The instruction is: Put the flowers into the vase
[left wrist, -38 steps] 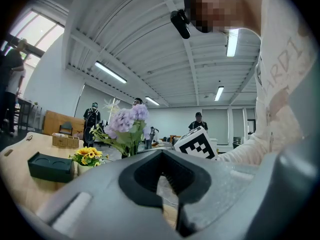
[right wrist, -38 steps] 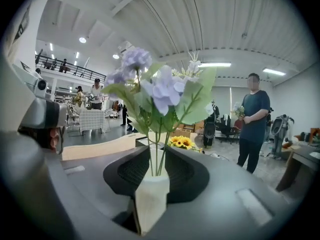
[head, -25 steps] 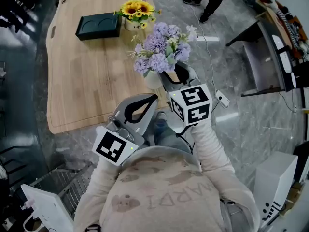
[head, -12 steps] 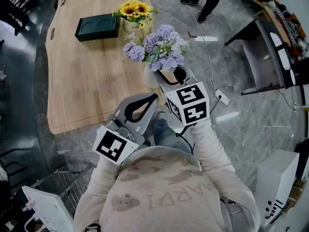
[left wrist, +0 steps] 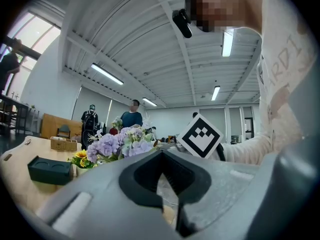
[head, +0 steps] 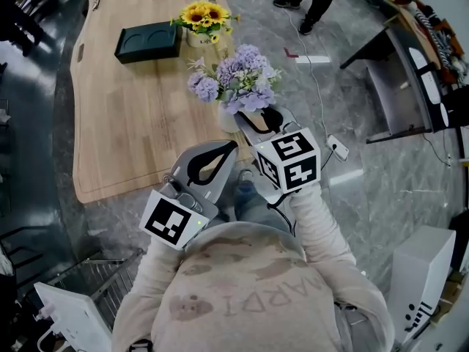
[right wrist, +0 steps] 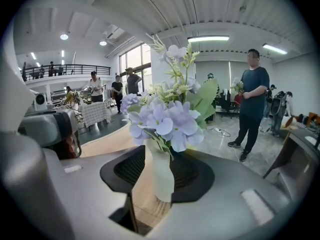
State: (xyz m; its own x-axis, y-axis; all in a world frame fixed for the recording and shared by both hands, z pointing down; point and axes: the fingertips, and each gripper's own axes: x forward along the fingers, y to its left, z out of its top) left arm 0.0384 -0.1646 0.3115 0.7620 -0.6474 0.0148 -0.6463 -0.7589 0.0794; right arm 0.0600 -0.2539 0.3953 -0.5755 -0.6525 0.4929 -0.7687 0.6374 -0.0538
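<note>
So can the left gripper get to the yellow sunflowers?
Probably, with a long stretch. The sunflowers stand far down the table, and the left gripper is empty. The purple flowers, in the vase the right gripper holds, crowd the straight line, so go around left.

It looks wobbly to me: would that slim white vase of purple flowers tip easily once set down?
Probably top-heavy: the purple flowers spread far wider than the slim white vase, so a nudge could tip it. Its smooth surface may slip in the right gripper, whose jaws close on its body.
</note>
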